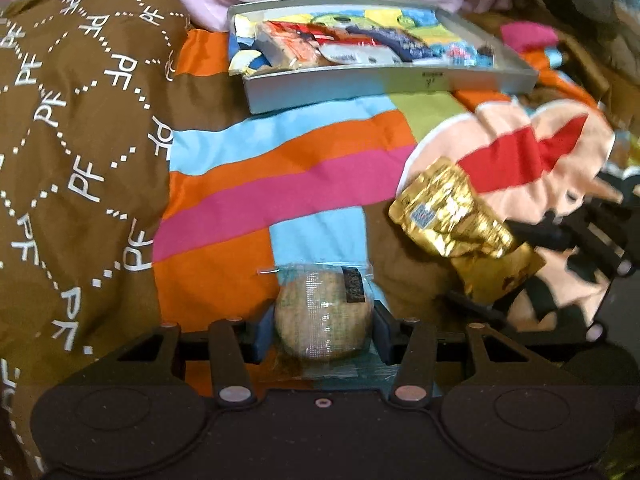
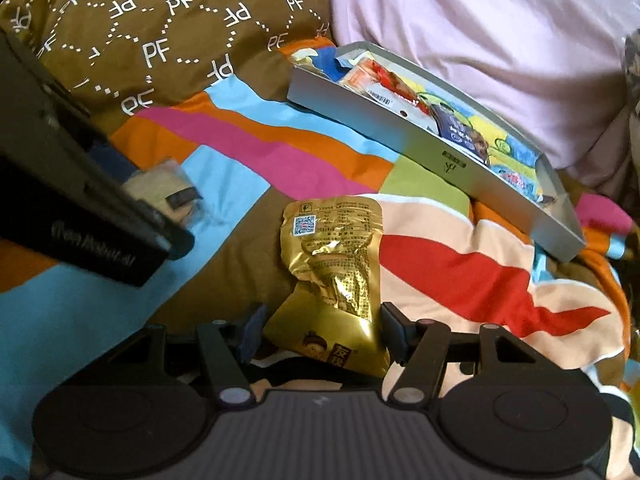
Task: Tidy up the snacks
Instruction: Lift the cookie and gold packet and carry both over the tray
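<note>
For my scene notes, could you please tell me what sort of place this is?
Most likely a bed in a bedroom. A striped, multicoloured bedspread covers a soft, rumpled surface, a brown cushion printed "PF" lies on it, and pale pink bedding sits behind the grey snack tray.

A gold foil pouch (image 2: 334, 276) is clamped between the right tool (image 2: 324, 332) pads. A grey tray (image 2: 432, 148) of snacks is seen beyond, on the striped bedspread (image 2: 248, 148).

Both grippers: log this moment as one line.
left gripper: shut on round cookie | right gripper: shut on gold pouch | grey tray: holds snacks
</note>
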Demonstrator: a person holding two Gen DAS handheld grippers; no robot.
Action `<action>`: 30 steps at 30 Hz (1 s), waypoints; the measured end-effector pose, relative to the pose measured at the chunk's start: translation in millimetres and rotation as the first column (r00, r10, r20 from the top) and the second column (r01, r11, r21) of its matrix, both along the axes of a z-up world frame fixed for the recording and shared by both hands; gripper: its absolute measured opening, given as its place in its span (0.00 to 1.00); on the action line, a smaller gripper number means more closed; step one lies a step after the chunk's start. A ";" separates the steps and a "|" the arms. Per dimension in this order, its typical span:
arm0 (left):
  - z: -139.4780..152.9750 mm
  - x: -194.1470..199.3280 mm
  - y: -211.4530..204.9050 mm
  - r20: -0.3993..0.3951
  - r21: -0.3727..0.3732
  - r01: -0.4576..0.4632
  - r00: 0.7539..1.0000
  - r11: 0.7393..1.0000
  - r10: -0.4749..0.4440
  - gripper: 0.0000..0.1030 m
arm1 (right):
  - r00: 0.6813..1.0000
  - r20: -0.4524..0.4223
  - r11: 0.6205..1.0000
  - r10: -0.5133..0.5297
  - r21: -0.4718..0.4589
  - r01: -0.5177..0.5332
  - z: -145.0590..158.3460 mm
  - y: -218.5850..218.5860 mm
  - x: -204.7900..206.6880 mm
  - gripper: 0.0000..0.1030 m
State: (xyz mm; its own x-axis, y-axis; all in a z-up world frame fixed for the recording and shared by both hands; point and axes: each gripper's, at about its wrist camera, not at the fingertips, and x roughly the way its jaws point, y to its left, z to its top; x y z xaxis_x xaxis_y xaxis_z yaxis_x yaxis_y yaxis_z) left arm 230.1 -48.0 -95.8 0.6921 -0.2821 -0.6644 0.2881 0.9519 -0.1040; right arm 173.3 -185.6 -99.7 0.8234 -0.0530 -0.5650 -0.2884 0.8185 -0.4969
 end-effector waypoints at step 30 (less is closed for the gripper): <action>31.5 -15.1 14.9 0.171 -0.193 -0.197 0.958 0.961 0.231 0.49 | 0.932 0.362 0.998 0.007 -0.062 0.017 24.8 -1.1 -1.6 0.64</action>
State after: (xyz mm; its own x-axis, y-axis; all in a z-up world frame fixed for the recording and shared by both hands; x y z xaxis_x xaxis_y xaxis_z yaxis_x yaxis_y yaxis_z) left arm 215.0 -33.1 -64.2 0.8571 -0.2120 -0.4696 0.1101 0.9657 -0.2351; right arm 171.7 -186.8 -75.0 0.9710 -0.0835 -0.2239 -0.0750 0.7830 -0.6175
